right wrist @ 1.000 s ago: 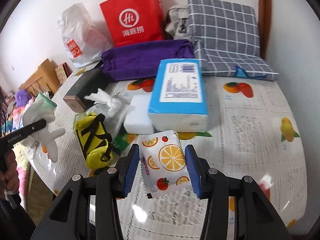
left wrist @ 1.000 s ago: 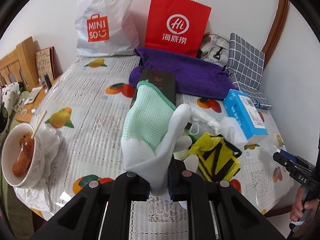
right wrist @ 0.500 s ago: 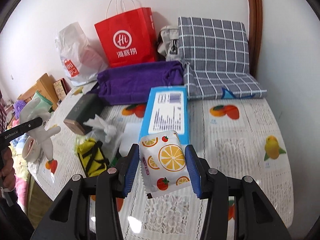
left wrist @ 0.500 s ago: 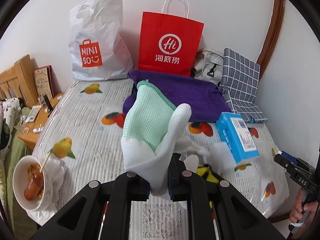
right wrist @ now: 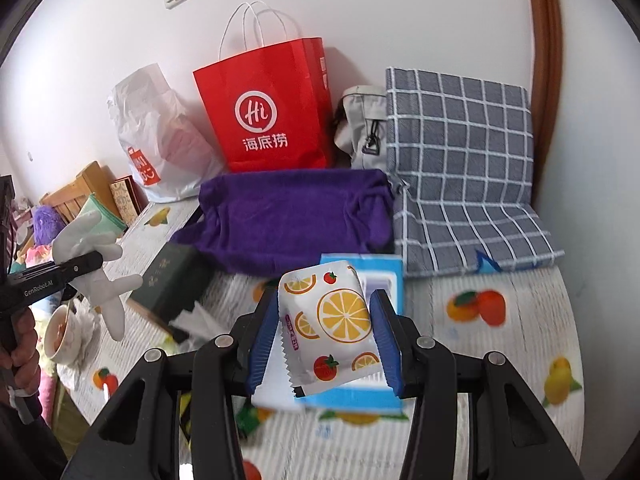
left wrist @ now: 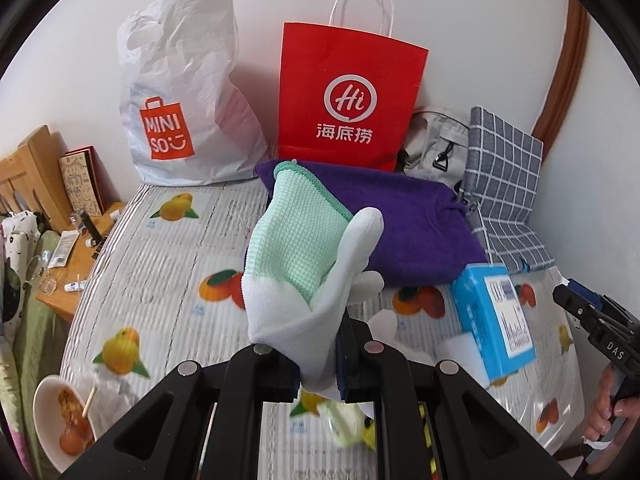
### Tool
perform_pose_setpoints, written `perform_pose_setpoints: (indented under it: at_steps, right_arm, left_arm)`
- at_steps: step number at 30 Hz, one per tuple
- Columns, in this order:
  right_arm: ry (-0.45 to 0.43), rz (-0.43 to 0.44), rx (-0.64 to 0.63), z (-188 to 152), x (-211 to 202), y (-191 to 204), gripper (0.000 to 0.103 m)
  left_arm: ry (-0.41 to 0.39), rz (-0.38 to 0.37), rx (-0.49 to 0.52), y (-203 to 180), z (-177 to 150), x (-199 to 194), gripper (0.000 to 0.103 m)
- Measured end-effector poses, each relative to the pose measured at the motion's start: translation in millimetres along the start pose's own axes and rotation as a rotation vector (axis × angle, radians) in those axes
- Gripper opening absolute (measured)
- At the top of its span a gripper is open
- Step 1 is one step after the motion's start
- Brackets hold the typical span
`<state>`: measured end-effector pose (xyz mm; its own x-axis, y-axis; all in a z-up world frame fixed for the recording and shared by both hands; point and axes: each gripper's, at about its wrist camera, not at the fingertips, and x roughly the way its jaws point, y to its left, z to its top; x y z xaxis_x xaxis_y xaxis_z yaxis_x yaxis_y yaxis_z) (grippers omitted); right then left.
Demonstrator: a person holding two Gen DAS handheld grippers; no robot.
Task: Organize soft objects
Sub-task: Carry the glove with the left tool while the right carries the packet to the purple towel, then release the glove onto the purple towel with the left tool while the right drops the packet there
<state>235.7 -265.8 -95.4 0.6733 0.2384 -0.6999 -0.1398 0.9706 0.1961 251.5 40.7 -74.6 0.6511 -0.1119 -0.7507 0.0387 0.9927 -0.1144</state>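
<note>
My left gripper [left wrist: 320, 364] is shut on a white glove [left wrist: 316, 304] with a mint-green cloth [left wrist: 294, 232] standing up behind it, both lifted above the table. In the right wrist view the same glove [right wrist: 98, 280] and left gripper [right wrist: 60, 274] show at the far left. My right gripper [right wrist: 326, 340] is shut on a white packet printed with orange slices [right wrist: 334, 324], held above a blue tissue pack [right wrist: 380, 276]. A folded purple towel [right wrist: 292, 216] lies at the back of the table.
A red paper bag [left wrist: 348, 96], a white Miniso bag [left wrist: 180, 92], a grey pouch [left wrist: 436, 140] and a checked cushion [right wrist: 460, 168] line the wall. A dark green box [right wrist: 172, 280], a bowl of food [left wrist: 60, 424] and a fruit-print tablecloth [left wrist: 168, 264] are below.
Both grippers have risen and drawn back from the table with their loads still held. The table items now sit lower and farther in both views.
</note>
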Motion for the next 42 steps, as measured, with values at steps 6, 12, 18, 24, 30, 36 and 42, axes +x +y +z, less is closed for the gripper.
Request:
perform_pose_setpoints:
  at_steps: [6, 12, 18, 24, 30, 36, 42]
  right_arm:
    - [-0.004, 0.012, -0.01, 31, 29, 4, 0.046]
    - [0.003, 0.024, -0.007, 59, 58, -1, 0.046]
    - [0.01, 0.026, -0.005, 85, 88, -9, 0.046]
    - [0.023, 0.047, -0.005, 106, 120, -13, 0.046]
    - [0.037, 0.053, -0.025, 126, 152, -13, 0.046]
    - [0.079, 0.049, -0.021, 133, 191, -19, 0.046]
    - [0.131, 0.024, -0.035, 125, 222, -24, 0.046]
  left_arm:
    - [0.006, -0.029, -0.019, 3, 33, 28, 0.013]
    - [0.024, -0.039, -0.027, 2, 60, 62, 0.013]
    - [0.044, -0.034, -0.032, 1, 83, 97, 0.013]
    - [0.094, -0.047, -0.045, -3, 96, 134, 0.013]
    - [0.141, -0.057, -0.029, -13, 108, 169, 0.013]
    - [0.17, -0.074, -0.039, -9, 119, 202, 0.013]
    - [0.209, -0.075, -0.054, -1, 123, 225, 0.013]
